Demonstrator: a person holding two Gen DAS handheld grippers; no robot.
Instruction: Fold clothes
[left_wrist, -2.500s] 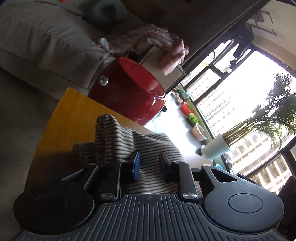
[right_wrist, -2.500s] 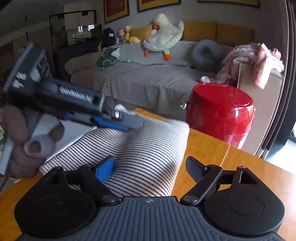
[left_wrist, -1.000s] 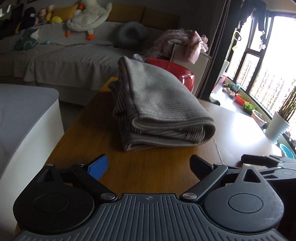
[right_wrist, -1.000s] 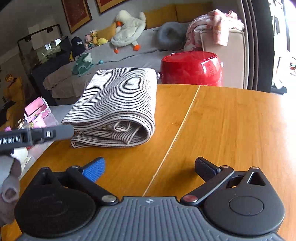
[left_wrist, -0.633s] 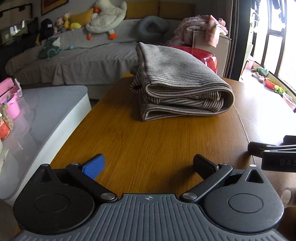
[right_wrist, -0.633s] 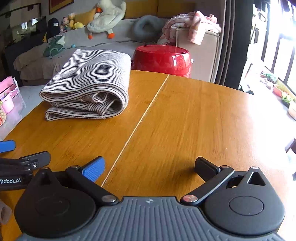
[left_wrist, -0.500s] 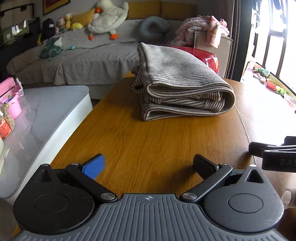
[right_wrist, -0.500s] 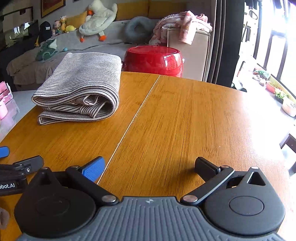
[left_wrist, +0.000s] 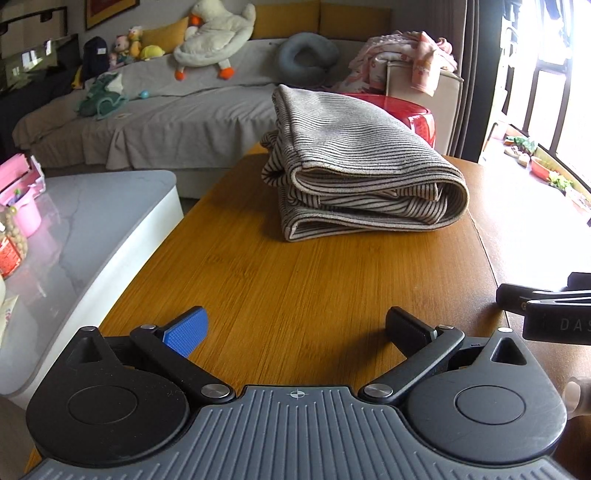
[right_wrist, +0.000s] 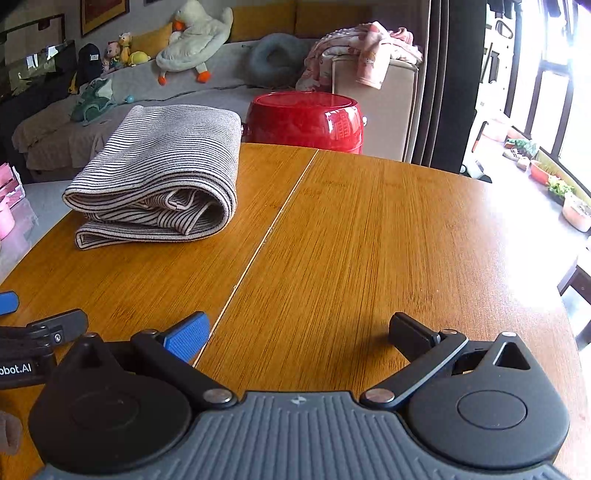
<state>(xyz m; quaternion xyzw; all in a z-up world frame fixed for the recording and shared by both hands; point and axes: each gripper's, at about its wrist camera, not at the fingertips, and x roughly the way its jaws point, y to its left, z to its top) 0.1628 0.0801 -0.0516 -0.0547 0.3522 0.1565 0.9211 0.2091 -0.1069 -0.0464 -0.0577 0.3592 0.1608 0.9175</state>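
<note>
A striped grey and black garment (left_wrist: 354, 166) lies folded in a thick stack at the far left part of the wooden table (left_wrist: 314, 288); it also shows in the right wrist view (right_wrist: 162, 173). My left gripper (left_wrist: 295, 328) is open and empty, held low over the table's near edge, well short of the garment. My right gripper (right_wrist: 299, 332) is open and empty, over the table's near middle, to the right of the garment. Each gripper shows at the edge of the other's view.
A red round pot (right_wrist: 306, 118) stands just behind the table's far edge. A white marble-topped table (left_wrist: 74, 229) with pink items lies to the left. A grey sofa (left_wrist: 166, 110) with plush toys is behind. A beige box (right_wrist: 373, 99) draped with pink cloth stands at the back right.
Both grippers let go of the folded garment and drew back toward the near edge of the table. In the last half second they barely moved.
</note>
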